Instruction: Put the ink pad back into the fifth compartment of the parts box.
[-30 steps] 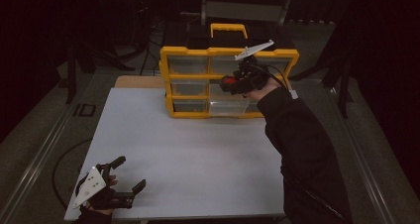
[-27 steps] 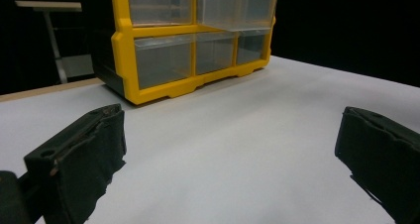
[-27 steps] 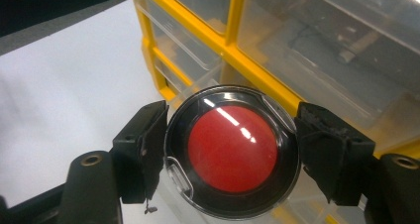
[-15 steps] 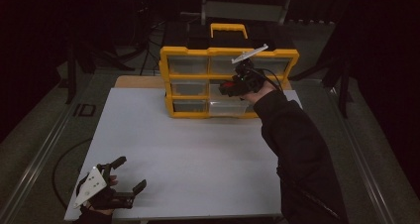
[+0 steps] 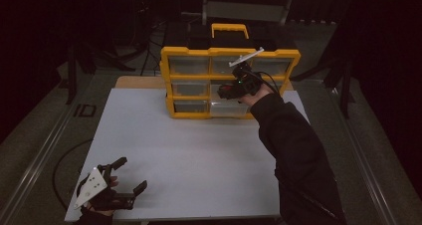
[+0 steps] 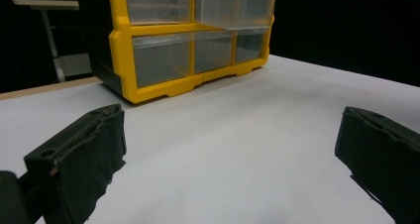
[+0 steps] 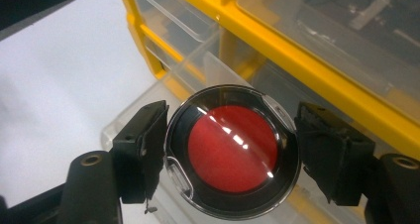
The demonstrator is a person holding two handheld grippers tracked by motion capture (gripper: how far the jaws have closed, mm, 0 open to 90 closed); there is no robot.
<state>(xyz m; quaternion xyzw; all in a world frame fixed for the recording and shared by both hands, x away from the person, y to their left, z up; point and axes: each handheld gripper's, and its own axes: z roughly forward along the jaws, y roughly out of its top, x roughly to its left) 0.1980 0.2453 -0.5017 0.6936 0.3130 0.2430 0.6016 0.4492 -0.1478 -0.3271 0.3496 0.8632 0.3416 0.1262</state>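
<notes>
A: What is the biggest thing here?

B: The white table (image 5: 199,155). Most of its top is bare, from the front edge up to the yellow drawer organizer (image 5: 229,80), which stands at the far edge, a little right of the middle. To the left of the organizer there is free surface up to the left edge of the table.

A: And the organizer itself?

B: It has clear plastic drawers in yellow frames and a yellow handle on top. In the right gripper view one clear drawer (image 7: 148,120) in the lower rows stands pulled out toward the table.

A: Where is the right gripper?

B: The right gripper (image 5: 230,89) is up against the front of the organizer, near its middle rows, at the end of a black sleeve (image 5: 293,150). Its jaws are clamped on a round black case (image 7: 233,152) with a red disc under a clear lid. The case hangs above the pulled-out drawer, close to the yellow frame.

A: And the left one?

B: The left gripper (image 5: 130,175) rests at the near left corner of the table, just beside the front edge. Its jaws are wide apart, with only bare table between them. It is well apart from the organizer.
</notes>
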